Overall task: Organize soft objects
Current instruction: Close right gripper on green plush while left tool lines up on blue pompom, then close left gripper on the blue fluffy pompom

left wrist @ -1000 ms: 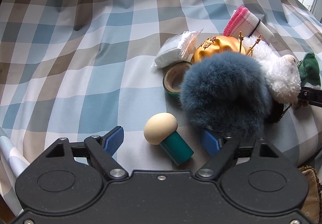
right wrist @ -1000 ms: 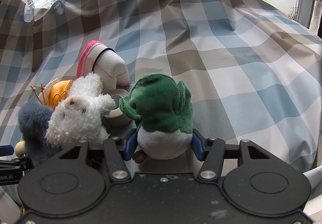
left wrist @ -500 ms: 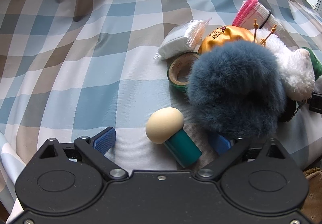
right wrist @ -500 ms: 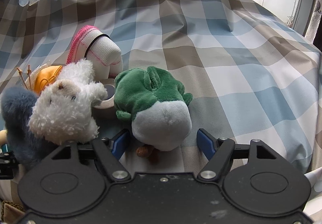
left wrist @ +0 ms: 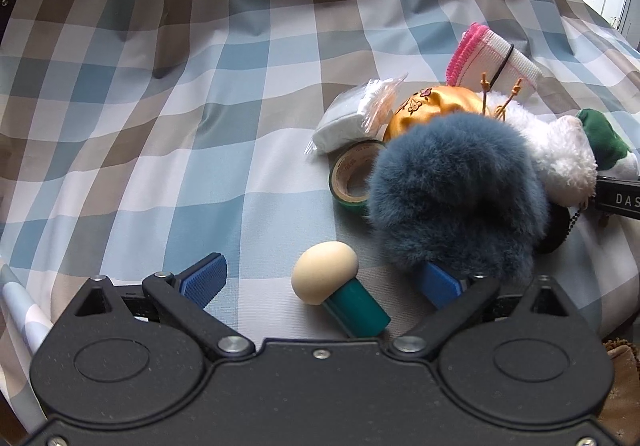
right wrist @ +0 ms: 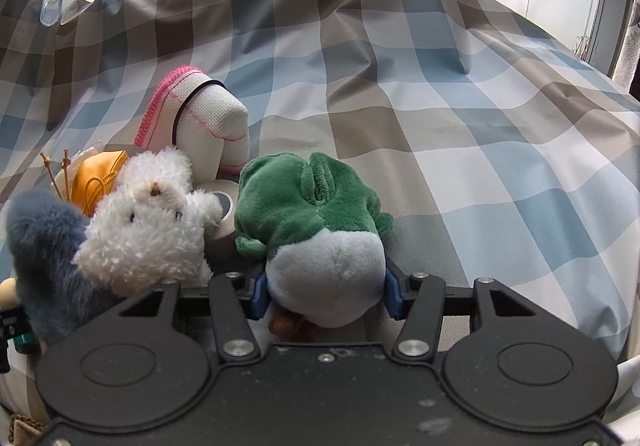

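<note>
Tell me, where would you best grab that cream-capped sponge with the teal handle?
Judging by its pose, grip the cream-capped sponge across its firm teal handle from above. The left gripper, open, already straddles it, and the fluffy blue-grey pom-pom crowds its right side.

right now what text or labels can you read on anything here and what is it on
"DAS": white capitals on the black bar at the right edge of the left wrist view; the frame cuts off the rest.
Green tape roll: dark print on its tan inner ring, too small to read.
Gold pouch: a dark flower-like pattern, no letters.
Nothing readable in the right wrist view.
</note>
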Demonstrator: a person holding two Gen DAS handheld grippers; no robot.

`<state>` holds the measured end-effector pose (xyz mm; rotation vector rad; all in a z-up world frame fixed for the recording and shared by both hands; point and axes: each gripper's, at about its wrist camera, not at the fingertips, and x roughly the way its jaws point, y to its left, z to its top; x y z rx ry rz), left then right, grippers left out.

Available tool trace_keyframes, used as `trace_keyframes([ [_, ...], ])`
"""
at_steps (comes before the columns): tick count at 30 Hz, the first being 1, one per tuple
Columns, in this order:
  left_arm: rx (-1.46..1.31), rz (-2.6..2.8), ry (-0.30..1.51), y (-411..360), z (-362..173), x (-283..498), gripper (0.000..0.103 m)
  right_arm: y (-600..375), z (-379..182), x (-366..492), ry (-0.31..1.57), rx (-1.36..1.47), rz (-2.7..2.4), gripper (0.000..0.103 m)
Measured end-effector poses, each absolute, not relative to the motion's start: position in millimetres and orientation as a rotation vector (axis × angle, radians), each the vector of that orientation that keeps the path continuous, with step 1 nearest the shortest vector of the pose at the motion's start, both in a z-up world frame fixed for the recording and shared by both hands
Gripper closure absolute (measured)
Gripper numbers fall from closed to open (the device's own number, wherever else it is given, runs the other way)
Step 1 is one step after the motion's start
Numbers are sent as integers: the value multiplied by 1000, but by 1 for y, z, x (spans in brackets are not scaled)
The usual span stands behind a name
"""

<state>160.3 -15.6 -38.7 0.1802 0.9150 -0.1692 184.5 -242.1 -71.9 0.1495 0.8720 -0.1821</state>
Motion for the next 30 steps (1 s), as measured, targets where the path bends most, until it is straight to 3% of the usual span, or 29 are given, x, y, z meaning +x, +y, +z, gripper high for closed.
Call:
trace_keyframes([
  [9,233,-281,832,-50,-18,147,3,-255,-70,184,869,227,-194,51],
  [20,405,-278,857,-109,-45,148,3,-259,-69,183,863,248,-198,51],
  [30,246,-237,935,-91,-51,168,4,-259,-69,183,869,253,-194,51],
])
